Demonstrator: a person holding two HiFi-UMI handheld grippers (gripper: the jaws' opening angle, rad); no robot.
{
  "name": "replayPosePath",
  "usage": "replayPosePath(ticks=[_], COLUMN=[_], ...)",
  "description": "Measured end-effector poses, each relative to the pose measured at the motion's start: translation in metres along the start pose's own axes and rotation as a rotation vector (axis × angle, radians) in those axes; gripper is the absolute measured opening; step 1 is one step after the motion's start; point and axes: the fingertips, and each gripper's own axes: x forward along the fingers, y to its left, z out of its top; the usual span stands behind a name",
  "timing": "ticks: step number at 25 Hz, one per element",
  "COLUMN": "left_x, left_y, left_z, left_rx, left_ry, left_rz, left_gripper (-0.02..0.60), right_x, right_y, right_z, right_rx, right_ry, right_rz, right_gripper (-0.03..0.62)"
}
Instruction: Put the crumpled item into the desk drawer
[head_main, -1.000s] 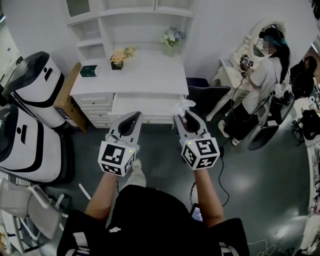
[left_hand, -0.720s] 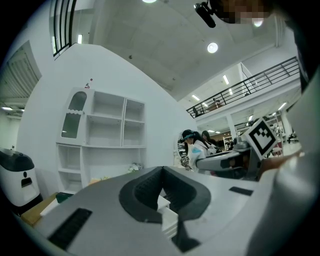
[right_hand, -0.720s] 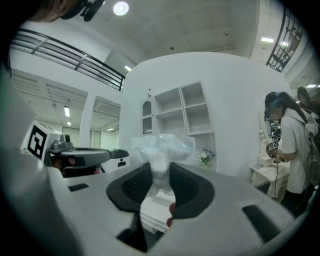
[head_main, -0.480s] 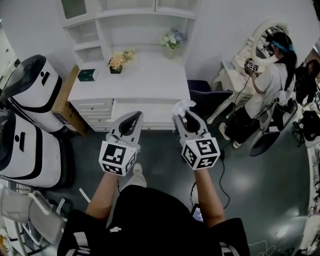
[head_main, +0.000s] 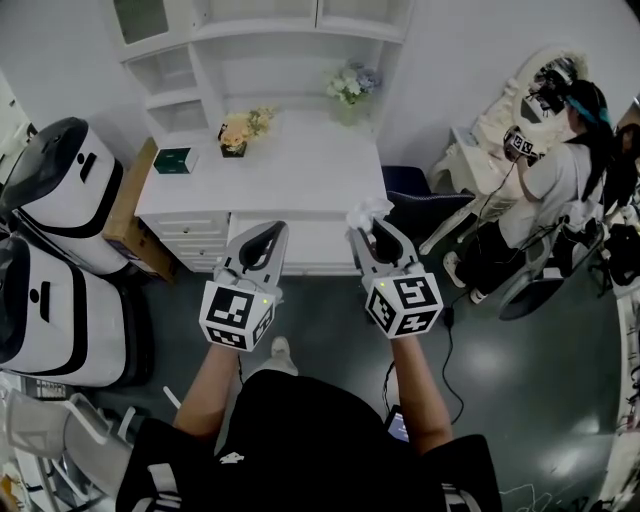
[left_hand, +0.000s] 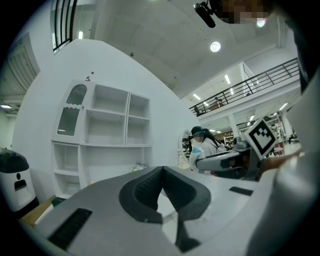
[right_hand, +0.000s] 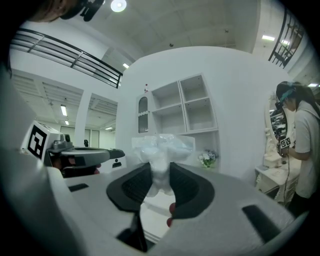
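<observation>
Crumpled white wad (right_hand: 161, 159) pinched in right gripper (right_hand: 160, 169), long axis up the frame, puffed end past tips, seen best in right gripper view, left gripper (left_hand: 161, 171) closed, empty, bench (head_main: 300, 170) upper centre of head view

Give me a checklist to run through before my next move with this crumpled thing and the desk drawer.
1. Crumpled item gripped: ok, the right claw is shut on it.
2. Left claw free to work the drawer: ok, shut with nothing in it.
3. Desk drawer open: not ok, its front looks closed in the head view.
4. Drawer handle found: cannot tell, none shows in any view.
5. Claws close enough to the drawer: cannot tell, both are held out in front of the desk, but the gap is unclear.
</observation>
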Motion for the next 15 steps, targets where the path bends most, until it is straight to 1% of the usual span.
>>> replayPosePath(ticks=[6,15], left_x=[0.024,0.060], left_y=[0.034,0.086], left_z=[-0.002,-0.008], left_rx=[-0.009,-0.029], left_ry=[0.001,0.007], left_rz=[-0.007,-0.053], left_gripper=[0.006,0.006], right_x=[0.037,0.097], right_y=[-0.006,-0.011], right_z=[0.002,0.006], right_rx=[-0.001,0.000], right_ry=[0.013,0.039], right_rz=[-0.012,-0.048], right_gripper=[0.103,0.103])
